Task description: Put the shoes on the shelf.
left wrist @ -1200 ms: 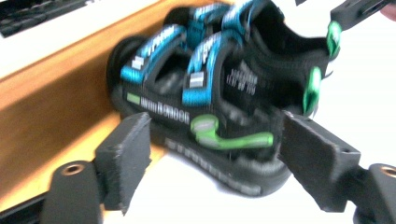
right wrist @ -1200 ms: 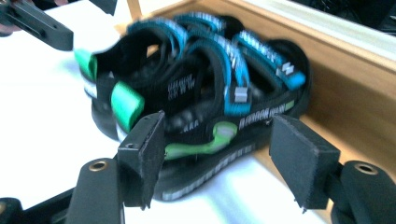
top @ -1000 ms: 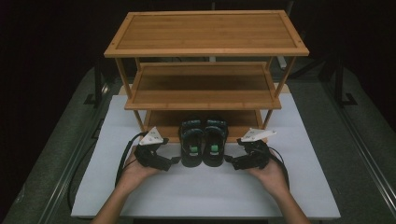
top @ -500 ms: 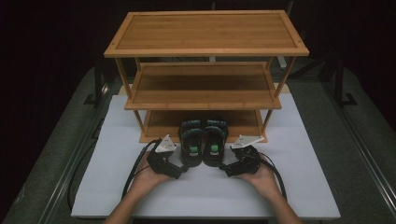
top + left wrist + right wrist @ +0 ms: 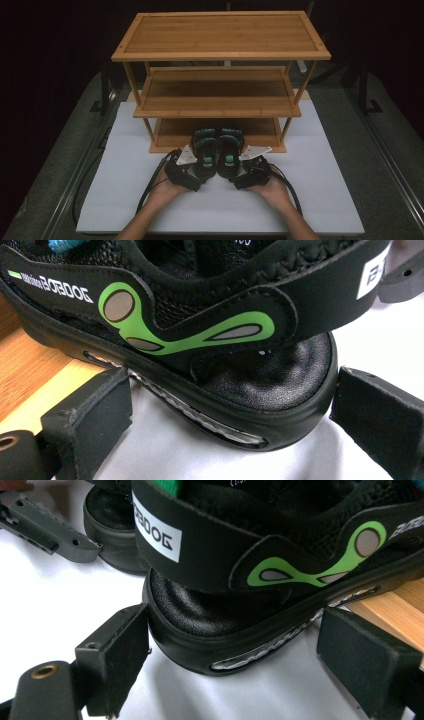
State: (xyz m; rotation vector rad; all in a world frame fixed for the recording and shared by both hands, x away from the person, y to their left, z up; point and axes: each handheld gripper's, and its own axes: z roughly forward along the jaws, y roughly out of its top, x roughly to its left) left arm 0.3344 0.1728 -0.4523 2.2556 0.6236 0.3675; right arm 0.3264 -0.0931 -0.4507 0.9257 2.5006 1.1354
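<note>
Two sandals sit w/ heels toward you: your left tool [image 5: 196, 170] gapes wide round the left sandal [image 5: 205, 152] heel, right tool [image 5: 240, 172] wide round the right sandal [image 5: 230, 151].

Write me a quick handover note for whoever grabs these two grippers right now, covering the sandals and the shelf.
Left gripper: open, jaws either side of the left sandal heel, not clamped.
Right gripper: open, jaws straddling the right sandal heel.
Sandals: side by side, toes resting on the bottom shelf of the wooden rack, heels overhanging the white mat.
Done: both grippers lined up at the heels.
Left: probably close on each heel and move the pair; which way is unclear.
</note>
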